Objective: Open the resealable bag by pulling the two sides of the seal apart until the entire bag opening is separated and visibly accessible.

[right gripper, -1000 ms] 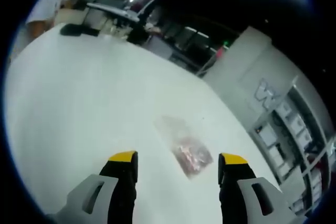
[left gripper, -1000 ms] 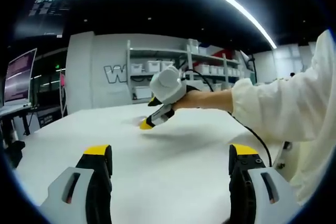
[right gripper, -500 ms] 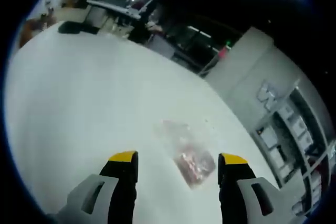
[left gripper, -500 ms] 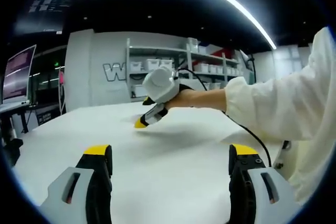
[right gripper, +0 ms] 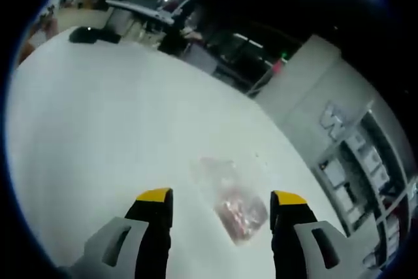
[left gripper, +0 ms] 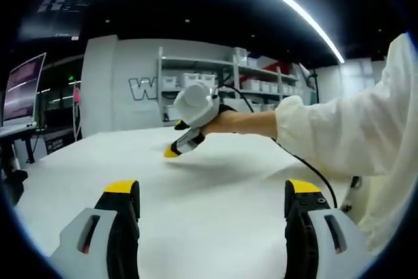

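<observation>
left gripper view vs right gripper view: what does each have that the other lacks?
Left gripper view: the right tongs seen from outside, held by a hand in a white sleeve, tips low over the table, plus a monitor at far left.

Right gripper view: the resealable bag lying flat on the table between the open tongs, reddish contents at its near end.

Both: the white table, wall shelves with bins, and each view's own open yellow-tipped jaws; the left tongs hold nothing.
</observation>
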`<state>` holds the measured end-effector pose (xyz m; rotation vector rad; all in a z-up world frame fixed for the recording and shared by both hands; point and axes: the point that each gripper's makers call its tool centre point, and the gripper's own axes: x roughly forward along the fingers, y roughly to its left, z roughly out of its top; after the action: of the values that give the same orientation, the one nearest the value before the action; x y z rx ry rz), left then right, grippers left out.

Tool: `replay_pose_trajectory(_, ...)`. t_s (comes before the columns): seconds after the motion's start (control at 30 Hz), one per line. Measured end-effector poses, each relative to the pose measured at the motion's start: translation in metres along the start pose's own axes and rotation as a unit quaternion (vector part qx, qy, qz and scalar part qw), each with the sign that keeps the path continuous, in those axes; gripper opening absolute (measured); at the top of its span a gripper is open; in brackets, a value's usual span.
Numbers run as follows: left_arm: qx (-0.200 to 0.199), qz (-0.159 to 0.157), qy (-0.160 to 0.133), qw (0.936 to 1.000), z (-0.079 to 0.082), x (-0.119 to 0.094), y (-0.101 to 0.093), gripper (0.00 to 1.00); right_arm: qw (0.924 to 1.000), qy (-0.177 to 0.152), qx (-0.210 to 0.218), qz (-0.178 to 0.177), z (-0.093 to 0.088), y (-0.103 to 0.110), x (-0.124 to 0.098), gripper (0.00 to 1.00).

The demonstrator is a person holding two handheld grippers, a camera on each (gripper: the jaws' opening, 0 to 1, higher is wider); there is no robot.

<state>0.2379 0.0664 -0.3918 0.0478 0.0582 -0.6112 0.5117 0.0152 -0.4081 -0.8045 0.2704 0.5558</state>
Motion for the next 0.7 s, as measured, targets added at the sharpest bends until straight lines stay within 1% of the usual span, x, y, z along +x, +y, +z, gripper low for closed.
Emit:
replay_pose_trajectory(0.37, -0.003, -0.002, -0.007, 1.0, 0.003, -0.001, -0.001, 0.9, 1.0, -0.001, -0.005, 0.002, 0.008, 0.001, 0.011, 0.58)
replay_pose_trajectory(0.6, -0.007, -0.002, -0.007, 0.9999, 0.002, -0.001, 0.002, 0.9, 1.0, 0.005, 0.002, 0.0, 0.005, 0.0, 0.018, 0.57)
replay_pose_trajectory(0.7, -0.007, -0.001, -0.007, 0.9999, 0.002, -0.001, 0.003, 0.89, 1.0, 0.008, -0.002, 0.0, 0.004, 0.001, 0.018, 0.56)
